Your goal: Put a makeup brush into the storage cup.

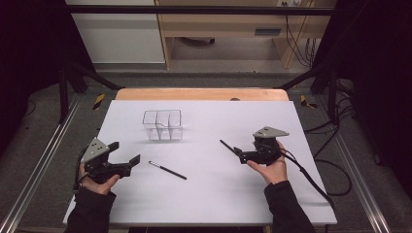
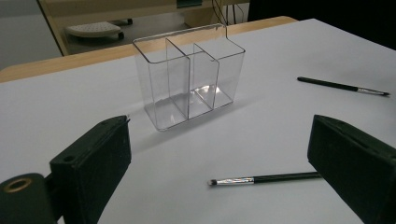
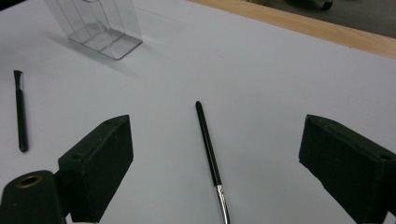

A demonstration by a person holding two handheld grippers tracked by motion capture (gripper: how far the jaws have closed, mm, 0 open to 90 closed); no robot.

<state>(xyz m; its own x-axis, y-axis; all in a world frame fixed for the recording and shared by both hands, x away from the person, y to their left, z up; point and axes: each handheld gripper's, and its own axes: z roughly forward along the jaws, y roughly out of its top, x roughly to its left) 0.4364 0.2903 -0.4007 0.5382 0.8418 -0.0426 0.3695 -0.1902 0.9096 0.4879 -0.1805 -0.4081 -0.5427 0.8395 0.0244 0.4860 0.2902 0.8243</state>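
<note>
Clear plastic organiser (image 1: 163, 124): one, three compartments. Black brushes: two (image 1: 167, 170) (image 1: 227, 146). Left tongs (image 1: 127, 153), right tongs (image 1: 237, 154): wide, empty.

My jaws are matt black plastic. The organiser (image 2: 189, 77) far ahead is clear glossy plastic. Each brush (image 3: 210, 154) has a smooth black handle and shiny metal ferrule. The table cover (image 1: 209, 194) looks matt white, its far edge wood.

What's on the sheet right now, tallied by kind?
Slim black brushes: 2, one near the left gripper, one by the right gripper
Clear three-compartment organizer: 1, empty
Total: 3
</note>
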